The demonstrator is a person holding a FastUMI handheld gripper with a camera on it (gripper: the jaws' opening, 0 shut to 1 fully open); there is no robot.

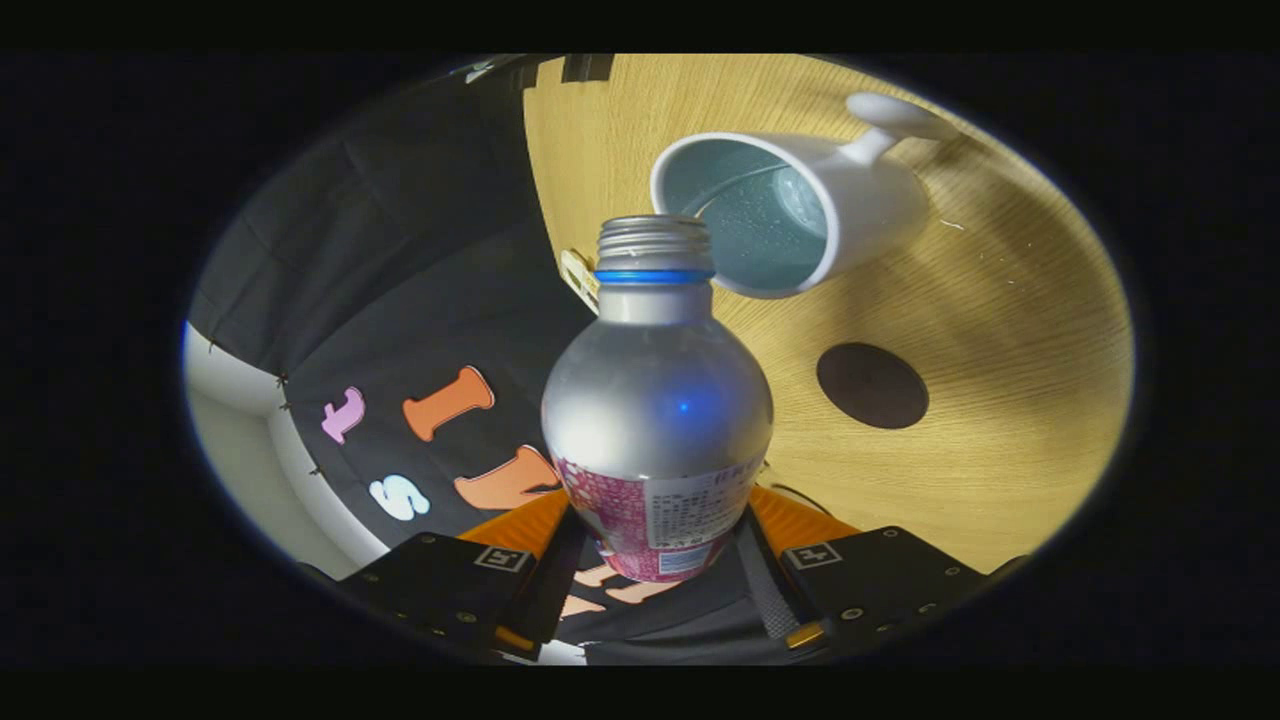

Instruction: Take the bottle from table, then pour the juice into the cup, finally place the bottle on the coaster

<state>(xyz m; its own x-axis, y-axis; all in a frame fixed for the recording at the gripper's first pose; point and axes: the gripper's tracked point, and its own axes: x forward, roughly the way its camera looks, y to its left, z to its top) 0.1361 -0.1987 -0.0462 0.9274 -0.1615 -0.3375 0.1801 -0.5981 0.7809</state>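
Already lifted, the uncapped bottle [657,400] is pinched in the hand-held gripper [655,560], tipped with its mouth at the cup [800,210]; pour unfinished, coaster [872,385] placement left.

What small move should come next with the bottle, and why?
Probably tilt a little further. The tool is shut on the silver metal bottle with a pink label, whose open threaded mouth sits at the rim of the white ceramic cup. No juice stream shows yet.
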